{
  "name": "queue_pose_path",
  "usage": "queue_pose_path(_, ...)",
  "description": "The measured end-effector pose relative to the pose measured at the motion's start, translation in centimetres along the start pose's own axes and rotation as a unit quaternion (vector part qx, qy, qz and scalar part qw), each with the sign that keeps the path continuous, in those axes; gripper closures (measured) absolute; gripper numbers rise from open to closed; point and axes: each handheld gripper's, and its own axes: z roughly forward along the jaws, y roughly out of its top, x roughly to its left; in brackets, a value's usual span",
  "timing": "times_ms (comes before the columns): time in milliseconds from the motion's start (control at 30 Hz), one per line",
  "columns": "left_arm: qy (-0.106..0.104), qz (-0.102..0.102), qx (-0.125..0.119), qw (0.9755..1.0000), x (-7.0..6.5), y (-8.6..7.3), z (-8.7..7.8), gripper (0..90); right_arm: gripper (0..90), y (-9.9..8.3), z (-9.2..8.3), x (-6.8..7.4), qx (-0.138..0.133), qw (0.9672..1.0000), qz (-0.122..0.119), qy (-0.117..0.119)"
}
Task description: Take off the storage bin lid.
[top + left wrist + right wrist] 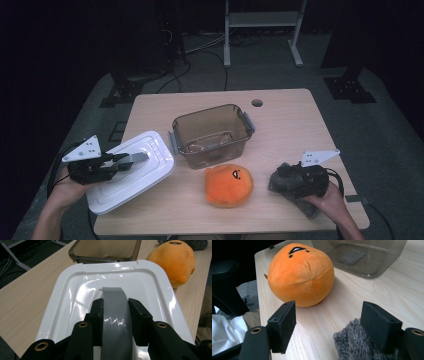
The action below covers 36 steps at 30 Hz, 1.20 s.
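The left tongs (115, 315) clamp the grey handle (115, 312) of the white lid (131, 172). The right tongs (332, 325) stand open and empty, the orange plush toy (300, 273) at their 11 o'clock.

Grey furry thing (354, 342) cut off below.

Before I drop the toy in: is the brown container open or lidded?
Open. The brown container has no cover; its white lid is off to one side, held by its grey handle in the left claw.
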Motion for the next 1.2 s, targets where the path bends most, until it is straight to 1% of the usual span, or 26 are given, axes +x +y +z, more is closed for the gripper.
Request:
queue_pose_path(167,-0.002,-0.009,-0.001,1.0000,-0.2,-1.2,0.1,66.6,27.7,0.0,0.1,0.1,0.001,1.0000,0.000,0.001)
queue_pose_path(300,-0.006,-0.013,0.003,0.9999,-0.2,-2.1,0.4,66.5,27.7,0.0,0.1,0.1,0.001,1.0000,0.000,0.001)
queue_pose_path(333,-0.007,-0.014,0.006,0.9999,-0.2,-2.4,0.6,66.6,27.7,0.0,0.1,0.1,0.001,1.0000,0.000,0.001)
queue_pose_path(500,-0.011,-0.022,0.010,0.9997,-0.2,-3.4,1.4,66.5,27.7,0.0,0.1,0.1,0.001,1.0000,0.000,0.000)
queue_pose_path(633,-0.019,-0.030,0.013,0.9993,-0.3,-4.2,2.3,66.5,27.6,0.0,0.1,0.0,0.001,1.0000,0.000,0.001)
queue_pose_path(667,-0.019,-0.029,0.016,0.9993,-0.3,-4.4,2.5,66.5,27.6,0.0,0.1,0.1,0.002,1.0000,0.000,0.000)
queue_pose_path(733,-0.020,-0.031,0.019,0.9991,-0.4,-4.7,2.8,66.5,27.6,0.0,0.1,0.1,0.001,1.0000,0.000,0.001)
queue_pose_path(767,-0.021,-0.034,0.017,0.9991,-0.4,-4.9,3.0,66.5,27.6,0.0,0.1,0.1,0.001,1.0000,0.000,0.001)
queue_pose_path(933,-0.024,-0.040,0.025,0.9986,-0.5,-5.8,4.1,66.5,27.6,-0.1,0.0,0.1,0.001,1.0000,0.001,0.001)
queue_pose_path(1033,-0.028,-0.044,0.028,0.9983,-0.5,-6.2,4.8,66.5,27.6,0.0,0.0,0.1,0.001,1.0000,0.000,0.001)
queue_pose_path(1200,-0.032,-0.043,0.035,0.9979,-0.7,-6.4,5.7,66.5,27.6,-0.1,0.0,0.1,0.001,1.0000,0.002,0.001)
